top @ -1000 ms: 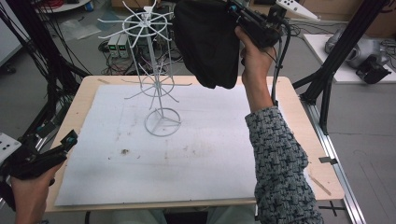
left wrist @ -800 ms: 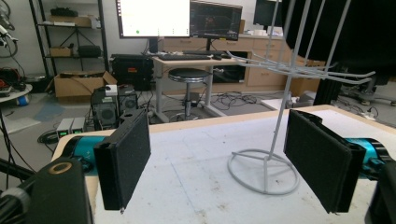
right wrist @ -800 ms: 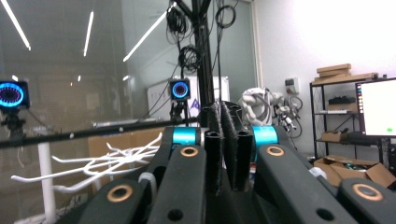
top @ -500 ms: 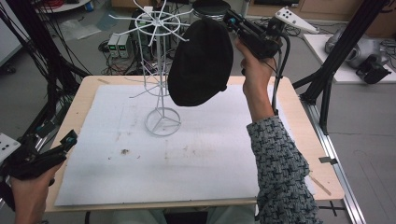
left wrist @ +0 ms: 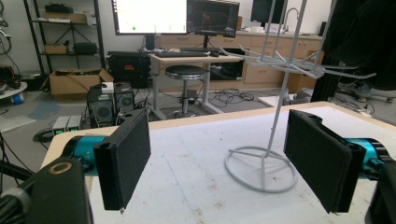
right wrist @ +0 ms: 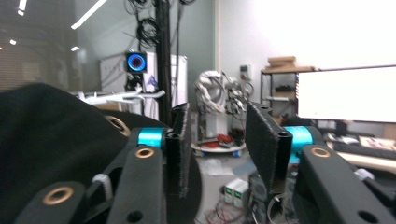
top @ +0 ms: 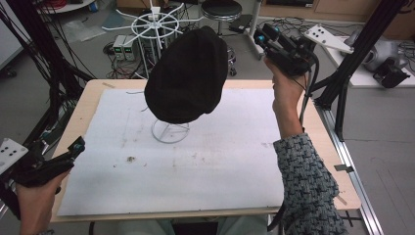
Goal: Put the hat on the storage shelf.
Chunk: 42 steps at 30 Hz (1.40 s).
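Observation:
A black knit hat (top: 188,76) hangs on the white wire rack (top: 159,22), covering its middle arms; the rack's ring base (top: 170,132) stands on the white board. My right gripper (top: 262,36) is held high, just right of the hat, open and apart from it. In the right gripper view the hat (right wrist: 51,135) lies left of the jaws and nothing sits in the gap of the right gripper (right wrist: 217,140). My left gripper (top: 78,145) rests low at the board's left edge, open. Between the jaws of the left gripper (left wrist: 224,163) I see the rack's stand (left wrist: 261,168).
The white board (top: 220,166) lies on a wooden table (top: 323,142). Black frame posts (top: 352,63) rise at the right and left. Behind the table are a stool (top: 221,9), cables and boxes on the floor.
The right gripper carried the hat leftward and down onto the rack, then let go. The hat now hangs on its own. The left gripper stayed put.

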{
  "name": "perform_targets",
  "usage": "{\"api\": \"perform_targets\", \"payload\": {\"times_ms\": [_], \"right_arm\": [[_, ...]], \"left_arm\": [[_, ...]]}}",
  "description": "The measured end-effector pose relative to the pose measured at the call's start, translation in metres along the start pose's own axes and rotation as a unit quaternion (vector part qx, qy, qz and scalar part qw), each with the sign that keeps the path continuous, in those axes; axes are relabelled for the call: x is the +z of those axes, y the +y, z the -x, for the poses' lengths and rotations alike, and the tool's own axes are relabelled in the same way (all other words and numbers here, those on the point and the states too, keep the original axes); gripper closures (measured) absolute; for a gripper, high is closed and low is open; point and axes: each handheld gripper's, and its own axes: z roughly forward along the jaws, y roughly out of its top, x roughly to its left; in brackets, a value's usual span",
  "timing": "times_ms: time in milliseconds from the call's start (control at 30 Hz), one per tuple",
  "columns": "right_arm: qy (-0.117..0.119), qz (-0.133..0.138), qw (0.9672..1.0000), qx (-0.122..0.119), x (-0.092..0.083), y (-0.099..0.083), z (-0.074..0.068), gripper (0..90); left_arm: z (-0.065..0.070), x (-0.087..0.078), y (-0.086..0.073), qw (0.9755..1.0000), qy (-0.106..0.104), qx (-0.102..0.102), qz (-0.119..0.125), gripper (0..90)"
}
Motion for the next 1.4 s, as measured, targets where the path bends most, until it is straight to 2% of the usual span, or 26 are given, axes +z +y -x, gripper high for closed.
{"api": "perform_targets", "payload": {"times_ms": [67, 100, 267, 300, 500, 667, 733, 867, 1100, 1267, 1400], "right_arm": [[-0.018, 0.005, 0.9998, -0.011, -0.01, -0.003, 0.0, 59.2], [-0.018, 0.005, 0.9998, -0.011, -0.01, -0.003, 0.0, 59.2], [-0.048, -0.005, 0.9984, -0.029, -0.031, -0.01, 0.003, 56.2], [-0.057, -0.012, 0.9978, -0.031, -0.039, -0.014, 0.007, 55.3], [-0.079, -0.026, 0.9961, -0.031, -0.056, -0.025, 0.014, 49.3], [-0.114, -0.045, 0.9919, -0.034, -0.08, -0.043, 0.019, 38.9], [-0.119, -0.049, 0.9912, -0.03, -0.083, -0.046, 0.019, 37.3], [-0.141, -0.061, 0.9877, -0.027, -0.096, -0.059, 0.018, 28.7], [-0.16, -0.076, 0.9838, -0.025, -0.114, -0.08, 0.015, 21.1], [-0.171, -0.093, 0.9807, -0.017, -0.123, -0.097, 0.014, 12.3], [-0.171, -0.1, 0.9802, -0.009, -0.131, -0.111, 0.012, 11.6]], "left_arm": [[0.001, 0.001, 0.0, 1.0, -0.002, 0.003, -0.001, 23.0], [0.002, 0.002, -0.001, 1.0, -0.003, 0.004, -0.001, 23.0], [0.006, 0.007, -0.003, 0.9999, -0.009, 0.006, -0.005, 23.0], [0.006, 0.008, -0.003, 0.9999, -0.011, 0.006, -0.006, 23.0], [0.008, 0.013, -0.007, 0.9998, -0.015, 0.008, -0.005, 23.0], [0.01, 0.019, -0.01, 0.9997, -0.019, 0.01, -0.009, 23.0], [0.011, 0.021, -0.011, 0.9997, -0.02, 0.012, -0.01, 23.0], [0.014, 0.024, -0.013, 0.9996, -0.022, 0.016, -0.009, 23.0], [0.014, 0.026, -0.017, 0.9996, -0.019, 0.017, -0.009, 23.0], [0.013, 0.026, -0.019, 0.9997, -0.017, 0.017, -0.011, 23.0], [0.013, 0.026, -0.02, 0.9997, -0.017, 0.015, -0.011, 23.0]]}}
